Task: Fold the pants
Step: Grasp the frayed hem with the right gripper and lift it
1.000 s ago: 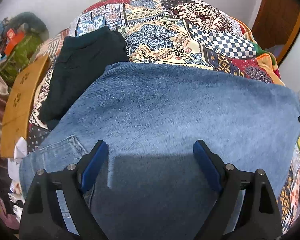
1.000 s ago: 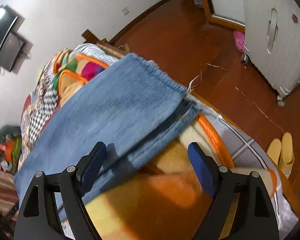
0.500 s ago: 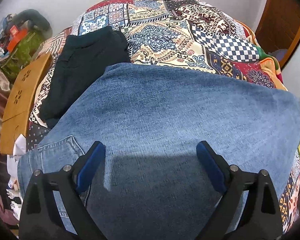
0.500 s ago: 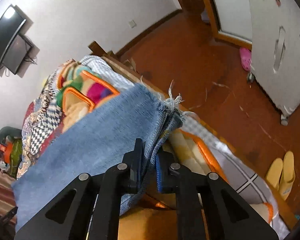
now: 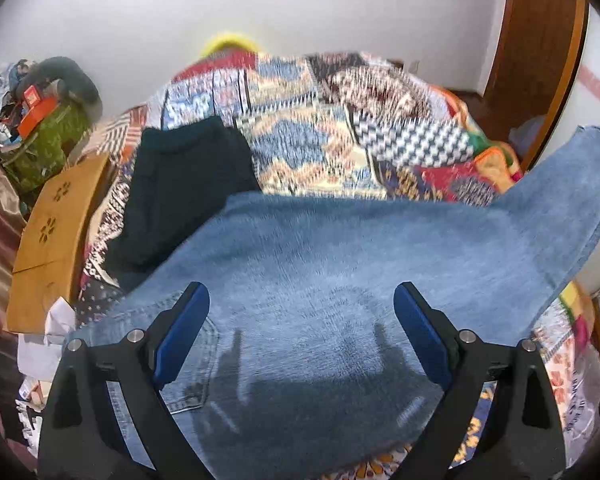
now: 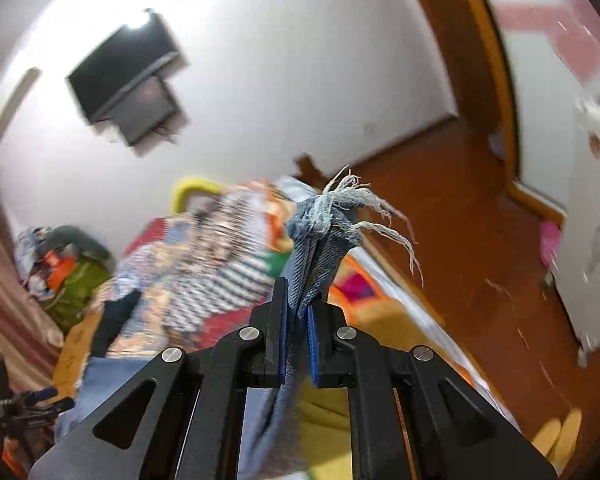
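Note:
Blue jeans (image 5: 340, 280) lie spread across the patterned bedspread (image 5: 340, 128), a back pocket near the lower left. My left gripper (image 5: 302, 336) hovers open above the denim, blue pads wide apart with nothing between them. The jeans' leg end rises at the right edge of the left wrist view. In the right wrist view my right gripper (image 6: 298, 320) is shut on the frayed hem of the jeans (image 6: 324, 236), lifted above the bed, white threads trailing off it.
A dark folded garment (image 5: 180, 184) lies on the bed beside the jeans. A wooden board (image 5: 56, 232) and clutter stand at the bed's left. A wall-mounted TV (image 6: 128, 80), a wooden floor (image 6: 460, 248) and a white cabinet (image 6: 596, 240) lie beyond the bed.
My right gripper closed on the jeans' hem and lifted it high, tilting upward. The left gripper rose slightly and stayed open; the leg end now hangs raised at the right.

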`<action>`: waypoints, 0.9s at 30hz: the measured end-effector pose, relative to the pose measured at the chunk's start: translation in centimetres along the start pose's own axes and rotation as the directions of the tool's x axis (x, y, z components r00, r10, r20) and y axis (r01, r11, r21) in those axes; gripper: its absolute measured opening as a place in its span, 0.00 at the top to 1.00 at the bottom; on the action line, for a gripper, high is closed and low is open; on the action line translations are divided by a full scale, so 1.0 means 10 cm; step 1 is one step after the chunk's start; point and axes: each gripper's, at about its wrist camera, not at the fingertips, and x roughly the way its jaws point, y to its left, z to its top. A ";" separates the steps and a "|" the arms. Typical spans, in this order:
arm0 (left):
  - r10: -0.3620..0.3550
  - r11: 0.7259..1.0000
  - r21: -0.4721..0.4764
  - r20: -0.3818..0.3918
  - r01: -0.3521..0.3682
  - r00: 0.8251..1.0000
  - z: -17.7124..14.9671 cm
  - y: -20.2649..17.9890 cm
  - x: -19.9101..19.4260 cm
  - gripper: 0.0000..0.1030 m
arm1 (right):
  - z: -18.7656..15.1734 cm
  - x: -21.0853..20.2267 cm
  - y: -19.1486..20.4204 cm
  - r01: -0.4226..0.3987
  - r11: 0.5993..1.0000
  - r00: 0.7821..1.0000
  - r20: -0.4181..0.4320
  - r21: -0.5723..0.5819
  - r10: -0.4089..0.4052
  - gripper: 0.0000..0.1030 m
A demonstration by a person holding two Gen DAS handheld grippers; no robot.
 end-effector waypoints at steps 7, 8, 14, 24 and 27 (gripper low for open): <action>-0.005 0.999 -0.052 0.097 0.010 0.995 -0.02 0.28 -0.40 0.08 | 0.08 0.00 0.95 -0.184 0.971 0.983 -0.004 -0.155 0.185 0.93; -0.006 0.998 -0.063 0.108 0.013 0.994 -0.05 0.34 -0.45 0.08 | 0.06 0.03 1.10 -0.207 0.962 0.978 -0.017 -0.177 0.207 0.93; -0.003 0.995 -0.101 0.116 0.015 0.993 -0.22 0.62 -0.55 0.08 | -0.34 0.38 1.78 -0.340 0.900 0.938 -0.165 -0.275 0.304 0.93; 0.003 0.984 -0.180 0.035 0.003 0.999 -0.47 0.93 -0.36 0.08 | -1.53 1.12 2.30 -0.491 0.811 0.784 -0.568 -0.317 0.252 0.90; -0.004 0.984 -0.175 0.023 0.008 1.000 -0.45 0.89 -0.31 0.08 | -1.68 1.17 2.28 -0.501 0.801 0.752 -0.623 -0.329 0.215 0.88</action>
